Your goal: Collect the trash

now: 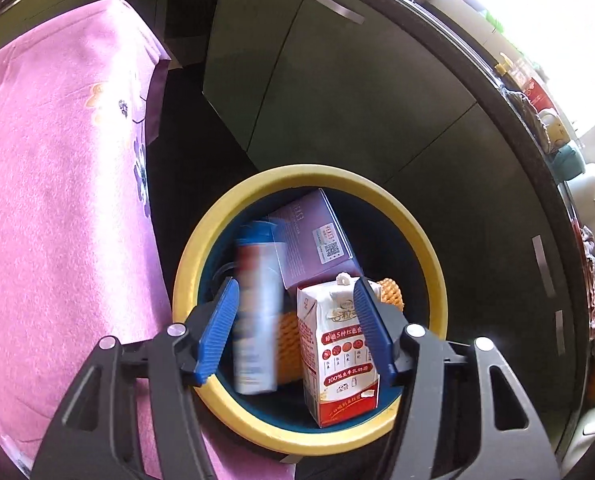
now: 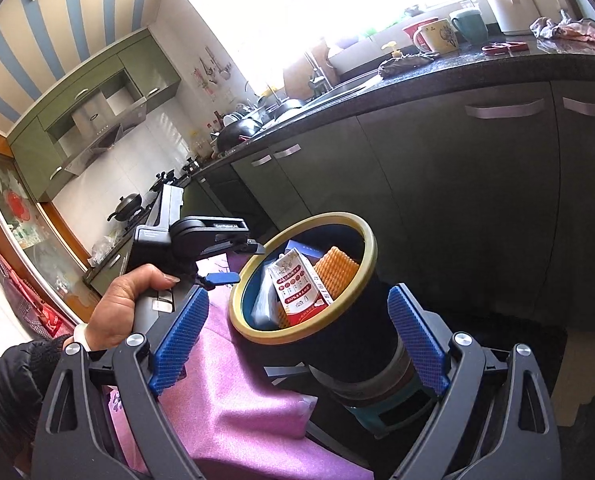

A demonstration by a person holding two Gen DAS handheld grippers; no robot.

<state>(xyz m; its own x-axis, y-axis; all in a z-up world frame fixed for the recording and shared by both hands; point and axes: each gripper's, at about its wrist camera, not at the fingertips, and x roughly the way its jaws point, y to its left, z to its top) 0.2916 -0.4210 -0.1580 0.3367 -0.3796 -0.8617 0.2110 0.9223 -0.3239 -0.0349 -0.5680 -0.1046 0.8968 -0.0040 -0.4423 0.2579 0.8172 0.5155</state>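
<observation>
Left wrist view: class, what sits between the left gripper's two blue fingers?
In the left wrist view, a blurred blue-and-white carton and a red-and-white milk carton show between them, inside the yellow-rimmed bin.

your left wrist camera looks steeply down along the left gripper (image 1: 295,292) from close above, straight into the yellow-rimmed bin (image 1: 429,248), with the pink tablecloth (image 1: 57,200) to its left and the dark cabinet doors (image 1: 337,100) beyond. your right wrist camera sits lower and farther back, facing only slightly downward across the tablecloth's corner toward the bin's side (image 2: 371,320) and the worktop edge (image 2: 457,76) behind. both views share the bin, the red-and-white carton (image 1: 337,360) inside, the tablecloth and the cabinets.
</observation>
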